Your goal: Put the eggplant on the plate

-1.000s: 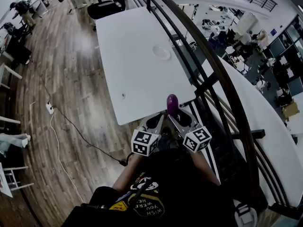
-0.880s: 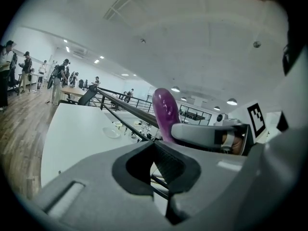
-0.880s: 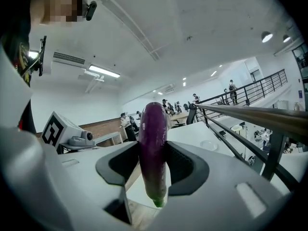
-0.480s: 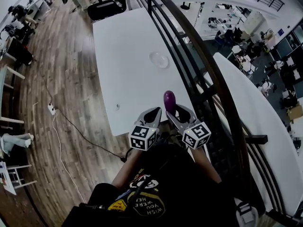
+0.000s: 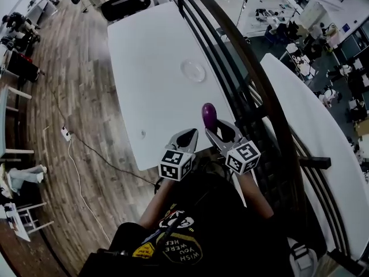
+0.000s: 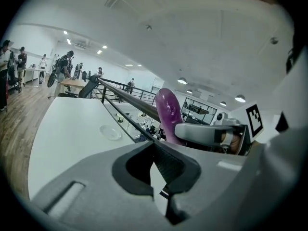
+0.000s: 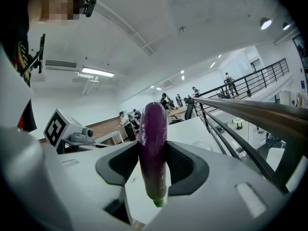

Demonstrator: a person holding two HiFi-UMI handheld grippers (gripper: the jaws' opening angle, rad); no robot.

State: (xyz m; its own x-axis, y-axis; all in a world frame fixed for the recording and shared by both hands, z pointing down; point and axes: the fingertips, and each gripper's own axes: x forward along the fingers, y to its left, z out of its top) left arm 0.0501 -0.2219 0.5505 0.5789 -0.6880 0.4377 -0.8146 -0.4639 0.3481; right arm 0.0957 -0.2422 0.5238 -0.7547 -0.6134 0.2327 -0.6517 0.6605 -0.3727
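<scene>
Lower centre, the eggplant point(image 5: 209, 114) is clamped upright in the right gripper point(image 5: 218, 133), with the left gripper point(image 5: 185, 138) closed on nothing beside it; a firm grip should be held while it is carried up-frame over the white table point(image 5: 150, 51) and lowered onto the clear plate point(image 5: 193, 70), well apart.

- The counter point(image 5: 150, 56) is a long white rectangle with rounded corners, its top plain and matt.
- A clear round plate point(image 5: 193, 70) lies flat on it, close to the right long edge and roughly midway along that edge (the left gripper view shows it too, pale against the white).
- A small dark mark point(image 5: 143, 133) sits near the near edge, well apart from the plate.
</scene>
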